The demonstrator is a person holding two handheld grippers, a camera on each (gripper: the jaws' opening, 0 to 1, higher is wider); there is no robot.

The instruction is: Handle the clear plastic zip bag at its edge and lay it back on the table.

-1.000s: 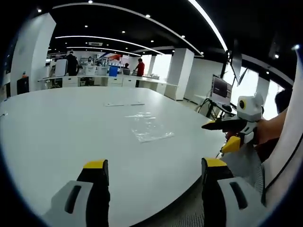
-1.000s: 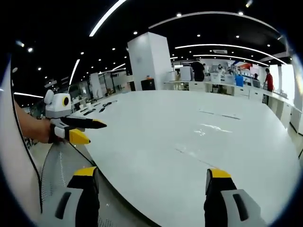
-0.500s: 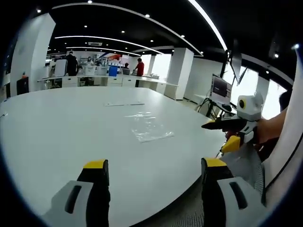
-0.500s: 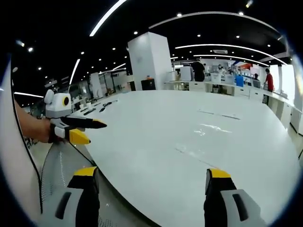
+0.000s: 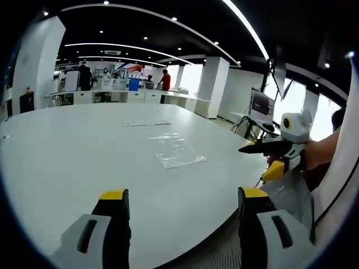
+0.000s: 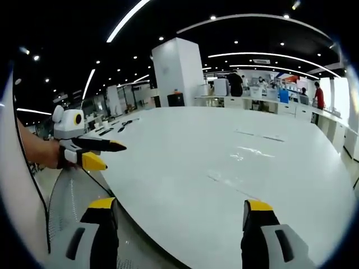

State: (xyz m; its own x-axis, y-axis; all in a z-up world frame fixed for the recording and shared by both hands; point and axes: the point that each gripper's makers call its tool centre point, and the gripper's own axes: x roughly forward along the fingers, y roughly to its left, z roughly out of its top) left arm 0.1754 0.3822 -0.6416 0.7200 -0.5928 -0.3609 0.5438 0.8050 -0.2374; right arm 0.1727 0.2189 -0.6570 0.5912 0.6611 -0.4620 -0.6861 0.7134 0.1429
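The clear plastic zip bag (image 5: 175,151) lies flat on the big white table (image 5: 67,145), well ahead of my left gripper (image 5: 178,196), whose yellow-tipped jaws stand wide apart with nothing between them. In the right gripper view the bag (image 6: 247,152) shows as a faint sheen on the table (image 6: 190,145). My right gripper (image 6: 178,206) hangs open over the table's near edge. Each gripper also appears in the other's view, held in a hand off the table's edge: the right gripper (image 5: 268,158) and the left gripper (image 6: 104,153).
A thin strip (image 5: 147,123) lies further back on the table. Dark small items (image 6: 124,124) rest near the table's far left edge in the right gripper view. White pillars (image 6: 176,70), counters and standing people (image 5: 165,79) are in the background. A monitor (image 5: 261,105) stands off to the right.
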